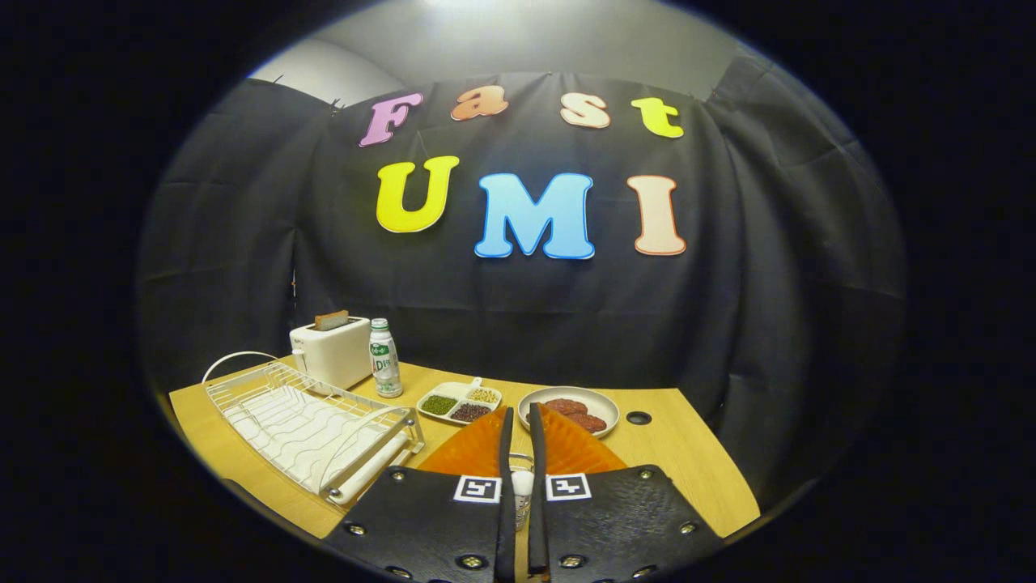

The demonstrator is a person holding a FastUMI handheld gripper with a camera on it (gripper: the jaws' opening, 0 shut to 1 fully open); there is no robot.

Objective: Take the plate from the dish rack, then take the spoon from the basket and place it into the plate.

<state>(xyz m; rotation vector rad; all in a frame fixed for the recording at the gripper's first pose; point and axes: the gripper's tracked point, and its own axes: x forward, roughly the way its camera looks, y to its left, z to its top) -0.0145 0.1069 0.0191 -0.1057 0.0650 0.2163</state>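
An orange fluted plate lies on the wooden table, right under and just ahead of my fingers. My gripper hangs over the plate with its jaws nearly together. Between the fingers, close to their base, sits a small white piece that looks like the spoon's handle, and both fingers seem to press on it. The rest of the spoon is hidden by the fingers. The white wire dish rack stands to the left of the plate with nothing in it.
Behind the rack stand a white toaster holding a slice of bread and a small bottle. Beyond the fingers are a divided dish of beans and a pale plate of reddish food. A cable hole lies right of it.
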